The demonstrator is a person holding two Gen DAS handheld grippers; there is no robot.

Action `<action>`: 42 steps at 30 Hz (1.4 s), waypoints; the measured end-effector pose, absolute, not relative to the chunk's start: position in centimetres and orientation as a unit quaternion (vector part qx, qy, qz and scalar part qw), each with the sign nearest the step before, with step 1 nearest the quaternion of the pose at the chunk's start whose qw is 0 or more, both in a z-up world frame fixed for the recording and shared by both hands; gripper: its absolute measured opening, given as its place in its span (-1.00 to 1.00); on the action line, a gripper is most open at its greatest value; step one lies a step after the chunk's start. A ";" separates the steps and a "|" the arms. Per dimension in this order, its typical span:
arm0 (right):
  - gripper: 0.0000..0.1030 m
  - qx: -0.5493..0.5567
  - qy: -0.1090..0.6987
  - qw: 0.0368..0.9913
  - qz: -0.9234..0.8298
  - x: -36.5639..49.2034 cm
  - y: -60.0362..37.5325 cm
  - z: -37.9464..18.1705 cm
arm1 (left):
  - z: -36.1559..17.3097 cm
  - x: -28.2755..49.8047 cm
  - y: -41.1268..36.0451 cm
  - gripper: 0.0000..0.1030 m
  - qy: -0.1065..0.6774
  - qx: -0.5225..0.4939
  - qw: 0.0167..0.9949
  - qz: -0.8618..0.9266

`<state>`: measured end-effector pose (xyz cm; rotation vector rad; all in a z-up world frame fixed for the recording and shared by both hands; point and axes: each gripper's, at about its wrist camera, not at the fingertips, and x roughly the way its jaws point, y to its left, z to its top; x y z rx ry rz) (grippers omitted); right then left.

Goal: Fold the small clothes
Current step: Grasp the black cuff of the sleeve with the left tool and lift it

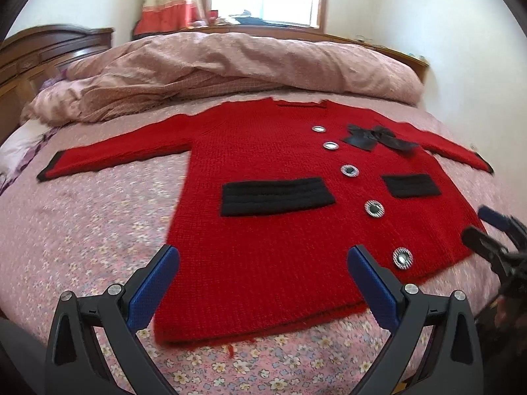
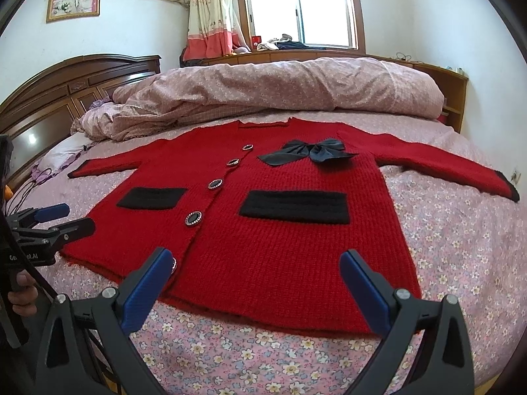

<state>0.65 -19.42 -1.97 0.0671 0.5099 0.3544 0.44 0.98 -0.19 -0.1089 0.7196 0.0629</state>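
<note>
A red cardigan (image 1: pixel 263 230) lies flat and face up on the bed (image 1: pixel 82 247), sleeves spread to both sides, hem toward the cameras; it has two black pockets (image 2: pixel 294 210), a row of round buttons (image 1: pixel 374 209) down the front and a dark bow (image 2: pixel 306 154) near the collar; a rumpled pink quilt (image 2: pixel 280 89) is heaped beyond the collar, under the window (image 2: pixel 303 6). The left gripper (image 1: pixel 263 260) hovers over the hem with its jaws spread wide, holding nothing; the right gripper (image 2: pixel 257 263) hangs likewise released above the hem, a blue pad (image 2: pixel 360 283) to each side; neither touches the knit as far as can be seen.
</note>
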 end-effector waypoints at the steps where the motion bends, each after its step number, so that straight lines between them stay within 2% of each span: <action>1: 1.00 0.034 0.249 0.952 0.176 0.8 -19.4 -1.8 | 0.0 0.5 1.5 0.91 0.346 -0.069 0.935 0.033; 6: 1.00 0.036 0.242 0.951 0.187 2.0 -18.8 -0.9 | 1.0 0.9 6.1 0.91 0.303 -0.162 0.936 0.080; 12: 1.00 0.039 0.230 0.948 0.217 4.3 -17.0 0.7 | 1.4 4.6 14.2 0.91 0.345 -0.166 0.914 0.134; 17: 1.00 0.024 0.226 0.947 0.226 7.2 -15.5 1.4 | 0.9 7.4 24.5 0.91 0.359 -0.202 0.892 0.185; 20: 1.00 0.012 0.224 0.950 0.218 9.6 -15.3 1.7 | -0.9 8.0 30.8 0.87 0.374 -0.279 0.858 0.215; 23: 1.00 0.010 0.222 0.953 0.207 12.1 -15.7 2.1 | -3.3 7.2 35.5 0.83 0.368 -0.399 0.810 0.221; 25: 1.00 0.018 0.221 0.956 0.195 14.3 -16.6 2.4 | -4.4 6.9 37.2 0.83 0.364 -0.442 0.789 0.223; 33: 1.00 0.081 0.230 0.952 0.184 18.2 -19.3 2.5 | -6.1 8.7 41.8 0.82 0.311 -0.501 0.779 0.213; 37: 1.00 0.068 0.224 0.954 0.187 17.8 -19.1 2.7 | -7.1 9.0 45.6 0.82 0.251 -0.555 0.765 0.209; 42: 1.00 0.041 0.232 0.954 0.185 17.8 -18.7 2.2 | -7.0 9.8 47.6 0.79 0.224 -0.572 0.761 0.208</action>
